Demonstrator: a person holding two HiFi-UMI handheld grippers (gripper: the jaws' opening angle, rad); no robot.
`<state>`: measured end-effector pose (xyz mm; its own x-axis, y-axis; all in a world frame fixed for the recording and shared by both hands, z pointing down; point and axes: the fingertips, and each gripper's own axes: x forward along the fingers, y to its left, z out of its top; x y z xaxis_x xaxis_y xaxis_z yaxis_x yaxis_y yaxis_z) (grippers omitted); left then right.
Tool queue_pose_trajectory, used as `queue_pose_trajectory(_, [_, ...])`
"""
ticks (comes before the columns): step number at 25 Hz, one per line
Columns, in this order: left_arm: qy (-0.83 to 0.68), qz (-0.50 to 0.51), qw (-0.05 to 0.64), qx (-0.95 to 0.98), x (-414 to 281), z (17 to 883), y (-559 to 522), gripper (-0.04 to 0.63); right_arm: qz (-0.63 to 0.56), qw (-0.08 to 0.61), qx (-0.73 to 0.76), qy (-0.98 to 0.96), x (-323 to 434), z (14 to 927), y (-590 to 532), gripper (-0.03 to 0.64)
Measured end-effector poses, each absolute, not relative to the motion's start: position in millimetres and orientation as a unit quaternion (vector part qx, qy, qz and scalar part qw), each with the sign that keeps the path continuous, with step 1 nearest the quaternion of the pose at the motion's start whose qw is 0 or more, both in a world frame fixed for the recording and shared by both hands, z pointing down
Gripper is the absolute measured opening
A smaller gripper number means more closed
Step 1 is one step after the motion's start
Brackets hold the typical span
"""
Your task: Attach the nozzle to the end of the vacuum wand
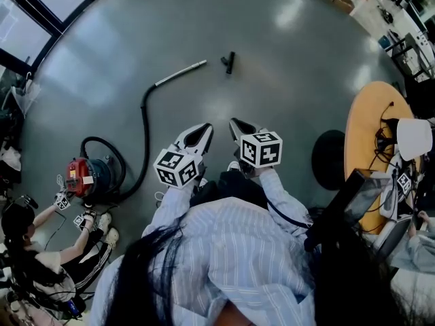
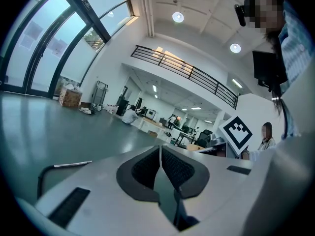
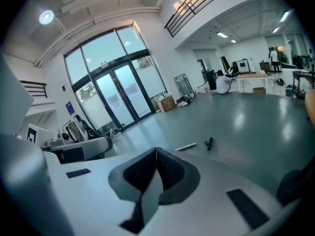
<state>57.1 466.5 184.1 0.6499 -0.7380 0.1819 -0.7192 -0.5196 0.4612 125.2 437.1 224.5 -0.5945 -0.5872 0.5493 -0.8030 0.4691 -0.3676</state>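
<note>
While both tongs are hanging over the grey floor [image 1: 285,39], nothing is sitting between either pair of jaws.

- Left gripper [image 1: 204,129] – jaws are pressing together with the pads meeting at the tips and gripping nothing; its own view [image 2: 160,149] is looking out low across the floor.
- Right gripper [image 1: 236,124] – jaws are likewise clenched and empty [image 3: 156,150], and it is tilting further down toward the floor than the left one.
- Nozzle [image 1: 230,62] – small, black, lying on the open middle of the floor, well apart from both grippers and out ahead of them; it is also showing in the right gripper view [image 3: 209,143].
- Wand [image 1: 180,73] – a silver tube lying flat on the floor, its free end pointing at the nozzle and stopping just short of it, not touching [image 3: 185,146] [image 2: 73,164].
- Hose [image 1: 145,134] – black, running from the wand's other end and curving back to the red vacuum canister [image 1: 85,175], which is standing toward the floor's left side.
- Seated person [image 1: 30,240] – sitting on the floor beside the canister.
- Round wooden table [image 1: 370,134] – standing at the floor's right edge.
</note>
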Motion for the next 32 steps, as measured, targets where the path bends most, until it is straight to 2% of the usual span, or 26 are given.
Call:
queue_pose_trajectory(18, [-0.446,-0.021,0.261,0.856,127,197,409,0.018,0.310,0.190,0.385,-0.848,197,242,379,0.008])
queue_pose_trajectory(32, [-0.460,-0.003,0.279,0.843,124,208,385,0.018,0.349,0.177,0.381,-0.837,207,257,360,0.008])
